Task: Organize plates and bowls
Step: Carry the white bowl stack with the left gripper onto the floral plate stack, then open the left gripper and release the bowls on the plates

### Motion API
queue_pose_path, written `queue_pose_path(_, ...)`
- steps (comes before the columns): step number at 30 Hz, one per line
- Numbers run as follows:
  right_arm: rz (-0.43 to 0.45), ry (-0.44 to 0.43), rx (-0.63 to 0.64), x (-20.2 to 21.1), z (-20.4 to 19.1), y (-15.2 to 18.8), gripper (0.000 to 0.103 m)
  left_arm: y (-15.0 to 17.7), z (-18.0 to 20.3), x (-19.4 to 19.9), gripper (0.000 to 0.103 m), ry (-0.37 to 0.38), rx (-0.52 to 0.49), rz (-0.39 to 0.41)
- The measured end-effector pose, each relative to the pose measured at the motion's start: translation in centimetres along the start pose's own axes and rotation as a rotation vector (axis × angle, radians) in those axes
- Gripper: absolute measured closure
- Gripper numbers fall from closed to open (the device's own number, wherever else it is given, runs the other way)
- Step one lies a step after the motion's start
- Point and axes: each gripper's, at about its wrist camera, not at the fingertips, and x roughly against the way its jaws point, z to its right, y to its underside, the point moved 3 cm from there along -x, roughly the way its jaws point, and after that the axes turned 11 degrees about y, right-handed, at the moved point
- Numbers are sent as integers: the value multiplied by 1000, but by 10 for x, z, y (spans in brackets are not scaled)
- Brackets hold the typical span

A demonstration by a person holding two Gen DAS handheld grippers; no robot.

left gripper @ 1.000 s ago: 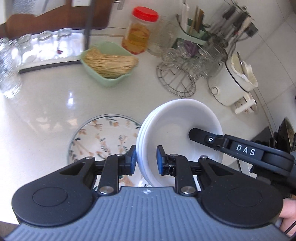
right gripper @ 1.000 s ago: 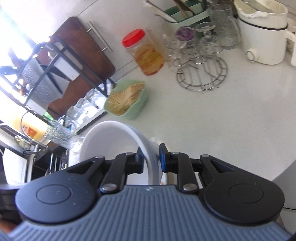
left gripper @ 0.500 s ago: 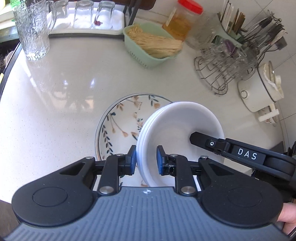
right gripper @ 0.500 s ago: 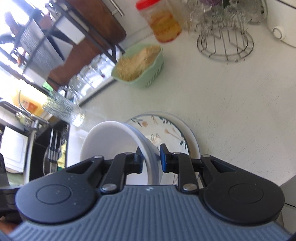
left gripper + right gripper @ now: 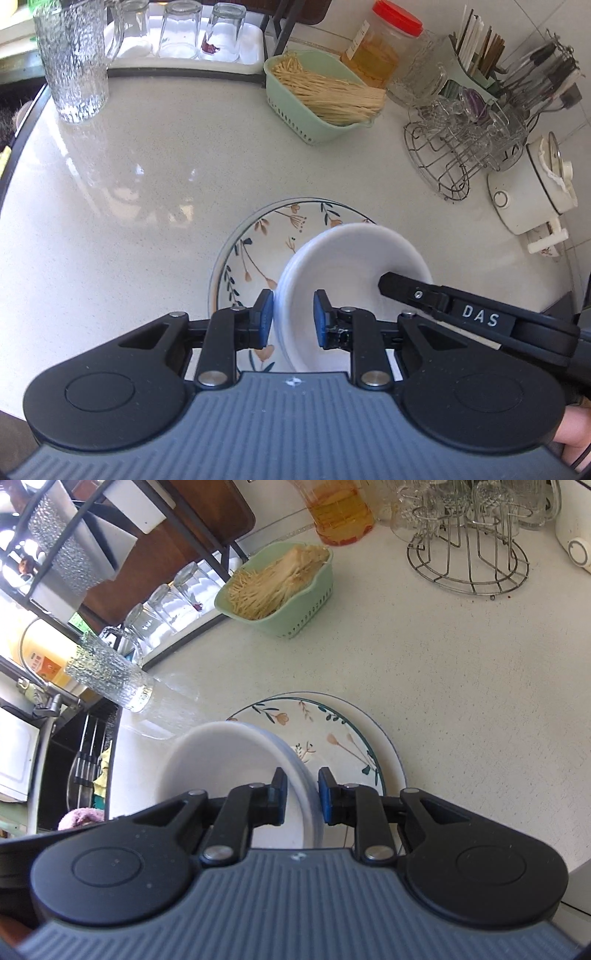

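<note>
Below me, the pale speckled surface [image 5: 155, 177] fills most of both views. On it lies a wide floral plate [image 5: 258, 240], and the stack of white bowls [image 5: 351, 266] overlaps the plate's right side in the left view, seemingly resting in it.

My left tool [image 5: 293, 319] straddles the near left rim of the stack. Its jaws have just been opening: the outer blue pad [image 5: 265, 317] sits at the rim's outside, while the inner pad stands clear of the wall inside the bowl, so the rim is between them but not pinched.

My right tool [image 5: 302, 795] is at the opposite rim, clamped on the stacked edges, one pad inside the top bowl and one outside. From the left view its black finger reaches into the bowl from the right.

Toward the back stand a green basket [image 5: 317, 96] of pale sticks, a red-lidded jar [image 5: 380, 51], a wire rack [image 5: 461, 147] of glasses, a white cooker [image 5: 532, 192], and a tall textured glass [image 5: 74, 62] at far left.
</note>
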Motion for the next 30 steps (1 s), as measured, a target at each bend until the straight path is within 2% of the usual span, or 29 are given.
queue_pose_path(3,20,10,-9,8,2,0,80,-2,3,10,66,16,-22,13)
queue_pose_path(10,140,43,-7,44,-3,2,80,-5,17,42,66,55,-102,54)
queue_pose_path(15,234,45,-12,77,-8,6,80,-6,34,72,66,90,-202,83)
queue_pose_path(18,298,46,-21,101,-7,10,80,-6,48,92,66,94,-268,121)
queue_pose_path(23,386,34,-5,140,-5,18,80,7,69,131,66,95,-309,201)
queue_pose_path(25,419,41,4,154,-2,23,79,16,78,142,66,74,-333,231)
queue_pose_path(26,434,42,11,161,0,27,65,21,82,146,66,64,-337,239)
queue_pose_path(27,451,43,18,168,3,30,56,25,85,149,66,63,-335,243)
queue_pose_path(29,487,57,29,180,10,39,27,37,93,152,66,62,-334,246)
queue_pose_path(30,505,72,34,185,14,42,22,43,97,153,64,56,-340,245)
